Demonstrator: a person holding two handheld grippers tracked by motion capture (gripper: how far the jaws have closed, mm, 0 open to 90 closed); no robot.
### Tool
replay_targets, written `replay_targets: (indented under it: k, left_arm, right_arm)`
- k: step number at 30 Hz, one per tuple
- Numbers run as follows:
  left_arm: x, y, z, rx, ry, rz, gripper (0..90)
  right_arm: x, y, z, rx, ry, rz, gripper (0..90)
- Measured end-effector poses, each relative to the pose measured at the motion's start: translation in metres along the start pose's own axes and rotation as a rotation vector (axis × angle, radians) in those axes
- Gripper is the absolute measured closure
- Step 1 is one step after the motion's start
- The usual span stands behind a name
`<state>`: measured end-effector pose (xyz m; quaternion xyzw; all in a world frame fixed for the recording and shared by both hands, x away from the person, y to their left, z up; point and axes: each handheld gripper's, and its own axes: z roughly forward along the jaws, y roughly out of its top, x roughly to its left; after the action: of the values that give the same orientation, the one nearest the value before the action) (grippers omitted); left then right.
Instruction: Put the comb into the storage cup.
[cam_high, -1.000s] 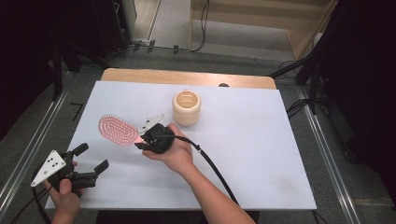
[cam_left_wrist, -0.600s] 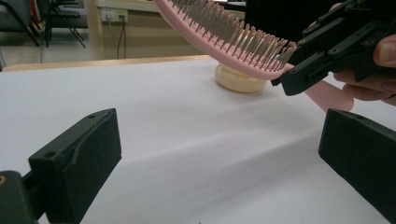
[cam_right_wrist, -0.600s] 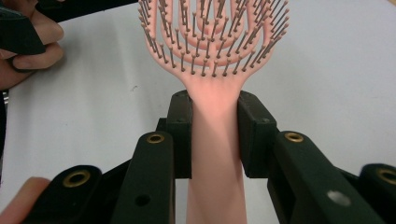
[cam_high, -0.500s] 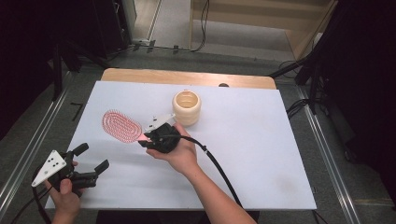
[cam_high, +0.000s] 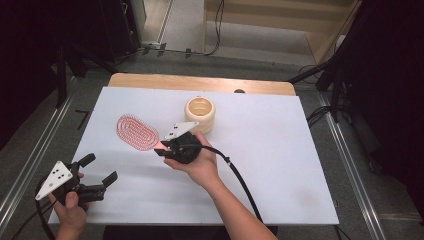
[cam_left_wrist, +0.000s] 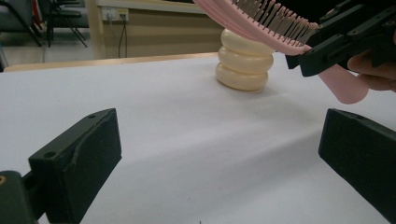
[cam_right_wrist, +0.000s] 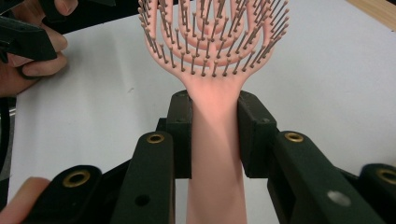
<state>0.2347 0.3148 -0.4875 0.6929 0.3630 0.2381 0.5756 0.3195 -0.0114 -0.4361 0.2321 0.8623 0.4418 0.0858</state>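
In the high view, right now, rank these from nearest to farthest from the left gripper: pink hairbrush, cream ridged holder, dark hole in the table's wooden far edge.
1. The pink hairbrush, up and right of the left gripper, clamped in the right gripper.
2. The cream ridged holder, beyond the brush.
3. The dark hole, at the far wooden edge.

Legible text, labels, brands, numbers, signs: none. No readable marking on any item, on the desk, or in the background.

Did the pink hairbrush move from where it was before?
Yes. The pink hairbrush, held in the right hand-held gripper, shifted rightward, closer to the cream holder.
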Motion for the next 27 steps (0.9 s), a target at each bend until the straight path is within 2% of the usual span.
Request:
replay_targets:
  k: [11,16,21,27]
  left_arm:
    - [-0.002,0.000,0.001,0.006,-0.001,0.009,0.0]
    - [-0.002,0.002,0.002,0.009,0.013,0.022,0.0]
    - [-0.006,0.004,0.004,0.021,0.031,0.037,0.0]
    - [-0.013,0.010,0.008,0.017,0.019,0.040,0.0]
  right_arm:
    - [-0.004,-0.006,-0.015,-0.040,-0.018,0.015,67.6]
    - [-0.006,-0.008,-0.022,-0.053,-0.028,0.020,67.6]
    - [-0.009,-0.011,-0.029,-0.070,-0.035,0.025,67.6]
    - [-0.012,-0.014,-0.038,-0.085,-0.049,0.030,67.6]
